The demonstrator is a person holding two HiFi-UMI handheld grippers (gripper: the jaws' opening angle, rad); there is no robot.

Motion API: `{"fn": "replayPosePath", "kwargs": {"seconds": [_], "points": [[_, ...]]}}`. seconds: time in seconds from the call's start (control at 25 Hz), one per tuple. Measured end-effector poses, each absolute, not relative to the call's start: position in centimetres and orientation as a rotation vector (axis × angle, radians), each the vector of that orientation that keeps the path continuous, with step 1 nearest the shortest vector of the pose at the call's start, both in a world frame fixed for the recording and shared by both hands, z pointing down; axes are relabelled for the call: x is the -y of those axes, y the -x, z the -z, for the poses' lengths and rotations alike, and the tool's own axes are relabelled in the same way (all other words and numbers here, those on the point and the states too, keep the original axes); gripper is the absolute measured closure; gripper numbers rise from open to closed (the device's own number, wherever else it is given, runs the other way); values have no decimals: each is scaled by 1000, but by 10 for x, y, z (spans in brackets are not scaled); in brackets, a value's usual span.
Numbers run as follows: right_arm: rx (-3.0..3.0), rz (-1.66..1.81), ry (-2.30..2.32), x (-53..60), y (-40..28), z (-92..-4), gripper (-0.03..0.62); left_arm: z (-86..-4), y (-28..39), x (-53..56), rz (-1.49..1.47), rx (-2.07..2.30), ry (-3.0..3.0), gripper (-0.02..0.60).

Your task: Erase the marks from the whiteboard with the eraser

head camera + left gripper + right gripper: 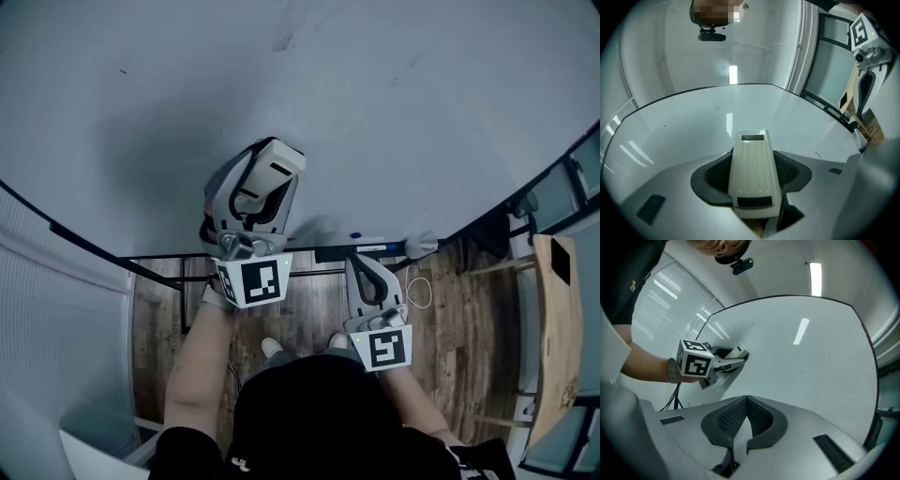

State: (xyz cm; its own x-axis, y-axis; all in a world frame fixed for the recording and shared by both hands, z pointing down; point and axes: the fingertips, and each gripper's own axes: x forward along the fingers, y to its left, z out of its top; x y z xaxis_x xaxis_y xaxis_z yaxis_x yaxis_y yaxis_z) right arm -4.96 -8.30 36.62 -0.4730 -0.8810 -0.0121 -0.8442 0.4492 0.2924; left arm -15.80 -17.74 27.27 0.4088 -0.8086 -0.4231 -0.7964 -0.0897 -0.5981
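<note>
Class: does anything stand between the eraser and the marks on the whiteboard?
Nothing visible does. The left gripper holds the eraser by the whiteboard, and only bare board lies between it and the faint mark farther up.

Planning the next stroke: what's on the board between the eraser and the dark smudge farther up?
Nothing. In the head view the whiteboard is bare between the eraser and the smudge.
</note>
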Motion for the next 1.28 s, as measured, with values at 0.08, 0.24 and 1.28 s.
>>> {"fn": "replayPosePath", "kwargs": {"seconds": [0.08,0.24,1.28], "points": [[2545,389,-1531,84,47,-368,566,-286,152,177,22,-1346,1887,318],[2550,371,-1516,83,47,-374,566,-318,150,177,35,-1345,1945,318],[2702,374,-1347,91,53,-363,568,-243,261,160,-202,-1866,1953,318]]}}
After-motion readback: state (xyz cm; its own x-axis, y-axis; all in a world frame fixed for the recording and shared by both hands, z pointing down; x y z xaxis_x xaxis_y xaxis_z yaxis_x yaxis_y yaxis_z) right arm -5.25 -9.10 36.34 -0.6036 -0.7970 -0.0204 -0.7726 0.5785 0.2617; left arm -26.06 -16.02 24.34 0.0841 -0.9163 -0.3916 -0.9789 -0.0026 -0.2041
